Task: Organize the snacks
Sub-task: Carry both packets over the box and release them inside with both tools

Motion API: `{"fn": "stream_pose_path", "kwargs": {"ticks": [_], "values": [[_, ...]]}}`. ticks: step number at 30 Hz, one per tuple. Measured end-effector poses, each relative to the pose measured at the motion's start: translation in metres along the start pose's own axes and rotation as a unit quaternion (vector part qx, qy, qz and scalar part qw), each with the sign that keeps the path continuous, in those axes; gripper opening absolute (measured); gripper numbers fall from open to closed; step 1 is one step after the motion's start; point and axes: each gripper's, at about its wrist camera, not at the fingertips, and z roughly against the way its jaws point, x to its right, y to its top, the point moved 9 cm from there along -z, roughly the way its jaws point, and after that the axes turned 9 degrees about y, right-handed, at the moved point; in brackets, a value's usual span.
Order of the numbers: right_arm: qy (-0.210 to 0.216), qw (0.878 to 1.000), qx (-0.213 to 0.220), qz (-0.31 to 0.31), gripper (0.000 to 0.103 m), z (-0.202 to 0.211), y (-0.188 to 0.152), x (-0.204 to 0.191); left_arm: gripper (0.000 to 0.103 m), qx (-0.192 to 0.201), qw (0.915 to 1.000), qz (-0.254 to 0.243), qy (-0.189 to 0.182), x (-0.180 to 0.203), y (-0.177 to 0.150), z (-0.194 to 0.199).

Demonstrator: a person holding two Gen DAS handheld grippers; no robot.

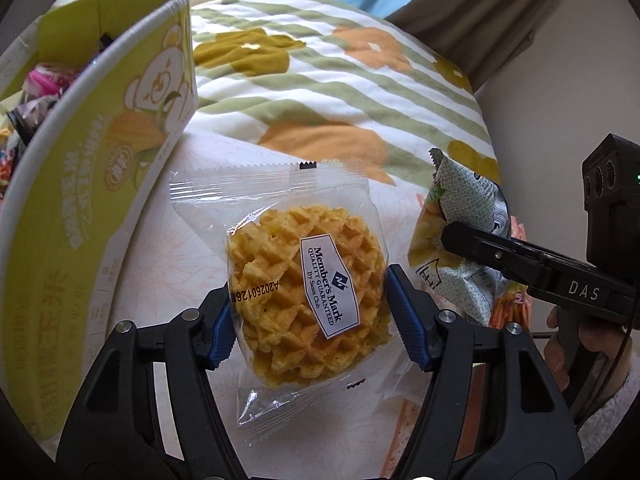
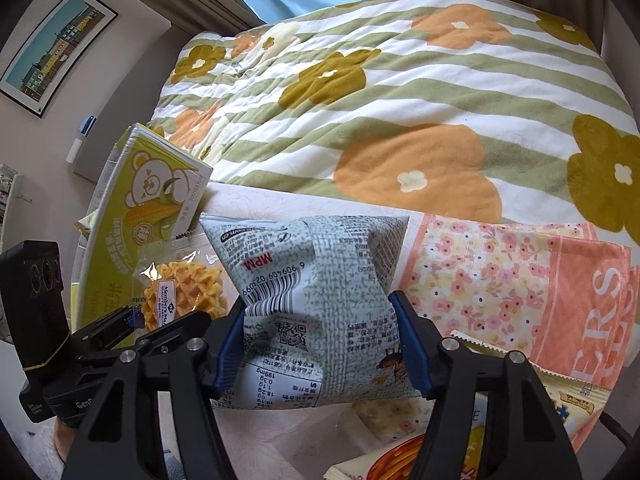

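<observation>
Two grippers, each clamped on a snack beside the green box: the left gripper pinches a clear-wrapped waffle between its blue pads, right next to the box's printed wall, while the right gripper squeezes a speckled grey pouch a little farther from the box on the same side. Both packets appear lifted clear of the pale cloth beneath, so the step in hand looks like the carry. The next move calls for swinging each packet over the box's rim and letting go above the wrappers already inside. Only the left wrist view looks down into the box, where pink and dark wrappers lie. Only the right wrist view shows the snacks yet to be sorted on the far side of the pouch from the box: a floral orange pack and a packet of sticks.
</observation>
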Motion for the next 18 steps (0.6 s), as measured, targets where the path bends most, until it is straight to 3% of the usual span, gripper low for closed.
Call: {"fn": "stream_pose_path", "kwargs": {"ticks": [9, 18], "values": [[-0.008, 0.999, 0.046, 0.019, 0.062, 0.049, 0.019, -0.053, 0.064, 0.071, 0.9968, 0.003, -0.037, -0.016, 0.032, 0.091], [-0.011, 0.995, 0.081, 0.052, 0.062, 0.055, 0.031, -0.126, 0.064, 0.115, 0.9927, 0.008, -0.034, -0.089, 0.065, 0.154]]}}
